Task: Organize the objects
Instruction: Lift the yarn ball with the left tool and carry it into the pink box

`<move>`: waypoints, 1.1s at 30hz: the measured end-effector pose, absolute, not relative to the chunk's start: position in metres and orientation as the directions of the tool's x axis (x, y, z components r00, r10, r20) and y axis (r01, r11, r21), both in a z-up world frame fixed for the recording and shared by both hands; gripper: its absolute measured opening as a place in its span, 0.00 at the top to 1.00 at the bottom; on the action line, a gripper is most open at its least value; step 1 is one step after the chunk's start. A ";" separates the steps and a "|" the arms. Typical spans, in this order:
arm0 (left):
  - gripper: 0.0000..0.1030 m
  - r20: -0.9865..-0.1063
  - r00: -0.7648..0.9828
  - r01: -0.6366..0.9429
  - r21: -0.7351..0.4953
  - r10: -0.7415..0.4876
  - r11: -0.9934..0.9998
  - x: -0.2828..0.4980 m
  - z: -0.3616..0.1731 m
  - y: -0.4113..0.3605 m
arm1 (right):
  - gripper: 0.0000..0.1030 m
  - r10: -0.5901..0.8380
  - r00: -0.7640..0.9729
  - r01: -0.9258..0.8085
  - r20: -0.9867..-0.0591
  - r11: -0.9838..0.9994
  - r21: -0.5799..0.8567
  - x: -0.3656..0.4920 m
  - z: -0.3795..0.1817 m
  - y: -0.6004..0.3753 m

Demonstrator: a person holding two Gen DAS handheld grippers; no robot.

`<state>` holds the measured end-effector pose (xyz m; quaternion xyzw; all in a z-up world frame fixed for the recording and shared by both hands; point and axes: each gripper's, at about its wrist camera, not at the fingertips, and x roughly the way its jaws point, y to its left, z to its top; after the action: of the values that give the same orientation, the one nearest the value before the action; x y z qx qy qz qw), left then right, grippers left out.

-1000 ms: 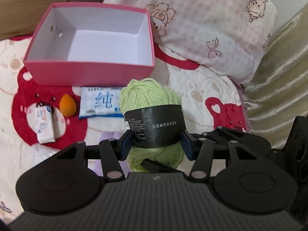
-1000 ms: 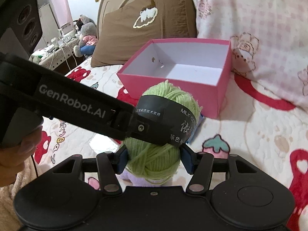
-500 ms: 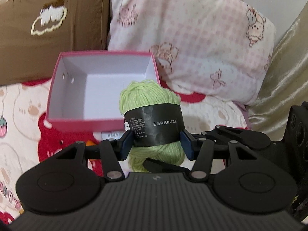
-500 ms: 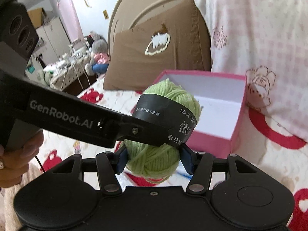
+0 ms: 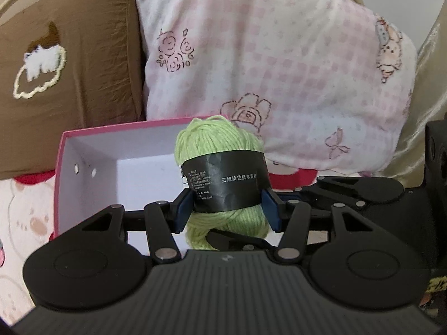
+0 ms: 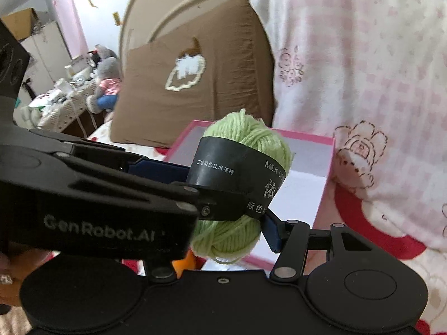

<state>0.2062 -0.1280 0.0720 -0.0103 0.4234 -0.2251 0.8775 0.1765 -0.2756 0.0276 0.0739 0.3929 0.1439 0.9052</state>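
Bedding patterned in red and cream carries the scene: nearest, the left gripper (image 5: 227, 212) and right gripper (image 6: 229, 223) both clamp the green yarn ball (image 5: 220, 178) by its black band. Its long axis stands upright, hanging above the near edge of the open pink box (image 5: 92, 167) just beyond

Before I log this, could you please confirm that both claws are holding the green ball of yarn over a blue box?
Not quite: the box is pink, not blue, as the left wrist view shows. Both the left claw and the right claw do hold the green ball of yarn over it.
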 end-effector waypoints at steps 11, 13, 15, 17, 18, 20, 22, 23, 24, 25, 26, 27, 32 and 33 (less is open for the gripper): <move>0.49 -0.732 0.451 0.349 -0.381 -0.510 0.856 0.279 0.010 -0.110 | 0.42 0.198 0.661 -0.159 -0.724 0.980 0.122 0.233 -0.027 -0.267; 0.49 -0.725 0.415 0.328 -0.444 -0.549 0.834 0.289 0.001 -0.102 | 0.42 0.167 0.666 -0.152 -0.727 0.985 0.088 0.238 -0.033 -0.263; 0.49 -0.715 0.394 0.330 -0.476 -0.577 0.815 0.294 -0.005 -0.096 | 0.42 0.138 0.674 -0.153 -0.726 0.987 0.046 0.237 -0.036 -0.258; 0.49 -0.711 0.391 0.337 -0.481 -0.584 0.810 0.298 -0.010 -0.093 | 0.42 0.107 0.683 -0.169 -0.722 0.986 -0.014 0.237 -0.039 -0.250; 0.49 -0.712 0.390 0.333 -0.482 -0.584 0.810 0.300 -0.013 -0.092 | 0.43 0.095 0.687 -0.175 -0.720 0.984 -0.037 0.239 -0.042 -0.248; 0.49 -0.714 0.382 0.324 -0.491 -0.587 0.809 0.308 -0.020 -0.091 | 0.44 0.080 0.685 -0.175 -0.724 0.983 -0.057 0.245 -0.047 -0.245; 0.52 -0.705 0.362 0.312 -0.524 -0.609 0.792 0.317 -0.029 -0.089 | 0.45 0.057 0.679 -0.150 -0.731 0.987 -0.063 0.252 -0.053 -0.242; 0.53 -0.700 0.351 0.304 -0.543 -0.622 0.783 0.321 -0.034 -0.089 | 0.46 0.023 0.677 -0.120 -0.735 0.989 -0.080 0.256 -0.055 -0.241; 0.53 -0.700 0.343 0.292 -0.555 -0.627 0.779 0.324 -0.038 -0.090 | 0.46 -0.020 0.669 -0.084 -0.743 0.991 -0.102 0.260 -0.058 -0.239; 0.53 -0.704 0.341 0.287 -0.553 -0.623 0.782 0.328 -0.041 -0.093 | 0.46 -0.056 0.660 -0.053 -0.749 0.991 -0.121 0.264 -0.061 -0.236; 0.53 -0.708 0.344 0.288 -0.545 -0.616 0.787 0.331 -0.044 -0.097 | 0.46 -0.077 0.652 -0.031 -0.754 0.991 -0.128 0.268 -0.064 -0.234; 0.53 -0.711 0.343 0.286 -0.543 -0.613 0.790 0.335 -0.047 -0.099 | 0.46 -0.084 0.645 -0.021 -0.759 0.992 -0.127 0.272 -0.066 -0.234; 0.57 -0.713 0.313 0.229 -0.585 -0.628 0.778 0.351 -0.062 -0.101 | 0.45 -0.132 0.611 -0.034 -0.781 0.981 -0.192 0.288 -0.076 -0.231; 0.57 -0.719 0.307 0.215 -0.586 -0.624 0.781 0.353 -0.064 -0.101 | 0.44 -0.138 0.600 -0.048 -0.788 0.977 -0.208 0.289 -0.077 -0.229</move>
<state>0.3533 -0.1007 -0.0642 -0.1949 0.5243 -0.2673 0.7846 0.2892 -0.2290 -0.0769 -0.1041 0.4464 -0.0255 0.8884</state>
